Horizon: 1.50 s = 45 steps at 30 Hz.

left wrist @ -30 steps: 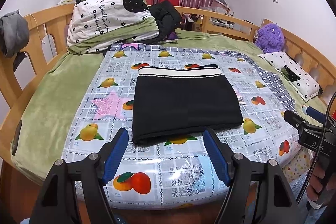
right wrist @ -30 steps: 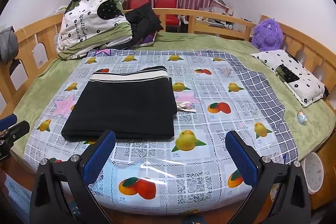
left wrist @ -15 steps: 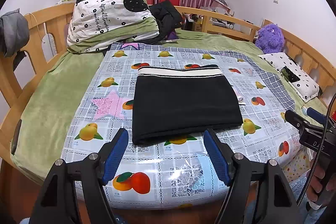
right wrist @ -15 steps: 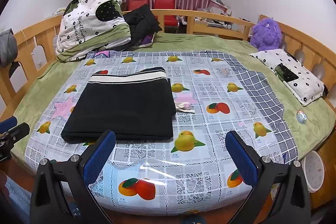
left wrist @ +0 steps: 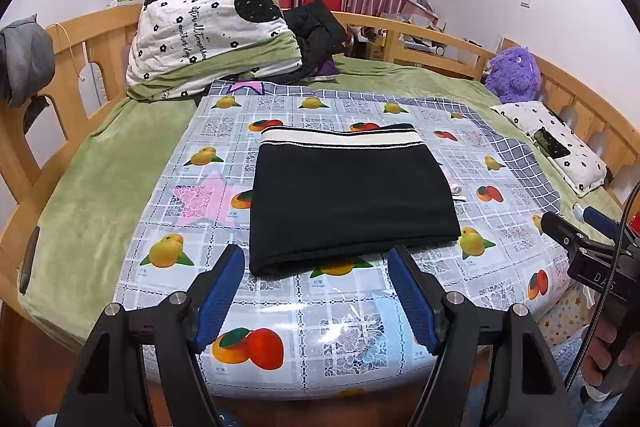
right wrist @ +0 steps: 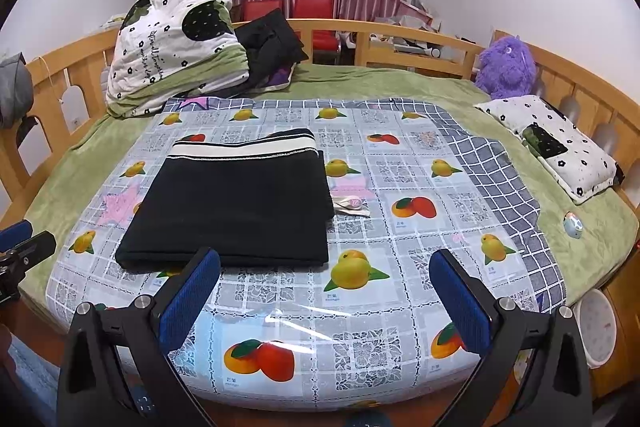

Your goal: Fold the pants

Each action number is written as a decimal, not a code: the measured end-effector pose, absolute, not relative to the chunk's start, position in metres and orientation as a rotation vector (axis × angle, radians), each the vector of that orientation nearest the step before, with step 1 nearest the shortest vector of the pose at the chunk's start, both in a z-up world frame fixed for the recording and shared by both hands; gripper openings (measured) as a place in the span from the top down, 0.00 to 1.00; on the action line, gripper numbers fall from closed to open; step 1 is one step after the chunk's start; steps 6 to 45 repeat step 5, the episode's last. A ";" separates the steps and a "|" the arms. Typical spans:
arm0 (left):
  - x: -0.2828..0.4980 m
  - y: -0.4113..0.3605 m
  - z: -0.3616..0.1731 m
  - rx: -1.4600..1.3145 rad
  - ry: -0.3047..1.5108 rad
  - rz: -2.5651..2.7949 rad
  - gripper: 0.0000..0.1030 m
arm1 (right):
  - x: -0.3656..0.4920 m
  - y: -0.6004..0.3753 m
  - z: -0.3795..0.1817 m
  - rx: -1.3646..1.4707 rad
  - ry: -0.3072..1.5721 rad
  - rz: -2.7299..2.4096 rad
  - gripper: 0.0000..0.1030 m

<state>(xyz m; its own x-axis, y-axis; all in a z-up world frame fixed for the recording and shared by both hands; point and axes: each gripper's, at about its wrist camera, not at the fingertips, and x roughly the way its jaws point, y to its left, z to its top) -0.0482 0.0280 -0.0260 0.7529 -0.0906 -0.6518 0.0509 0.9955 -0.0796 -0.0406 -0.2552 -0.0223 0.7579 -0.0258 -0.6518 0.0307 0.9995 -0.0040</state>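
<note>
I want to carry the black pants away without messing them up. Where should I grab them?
Grip the folded black pants at their thick near edge, coming from the front with both open grippers' fingers. That edge faces the grippers, and the layers look joined there, so they should probably stay stacked.

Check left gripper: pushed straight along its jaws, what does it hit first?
Probably the fruit-print cover just short of the folded black pants; left gripper is open and empty. Depth is unclear.
</note>
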 end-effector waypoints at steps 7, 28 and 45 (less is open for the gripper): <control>-0.048 0.026 -0.027 -0.053 0.719 -0.076 0.28 | -0.041 -0.256 -0.022 0.006 0.709 -0.030 0.01; -0.048 0.026 -0.027 -0.053 0.719 -0.076 0.28 | -0.041 -0.256 -0.022 0.006 0.709 -0.030 0.01; -0.048 0.026 -0.027 -0.053 0.719 -0.076 0.28 | -0.041 -0.256 -0.022 0.006 0.709 -0.030 0.01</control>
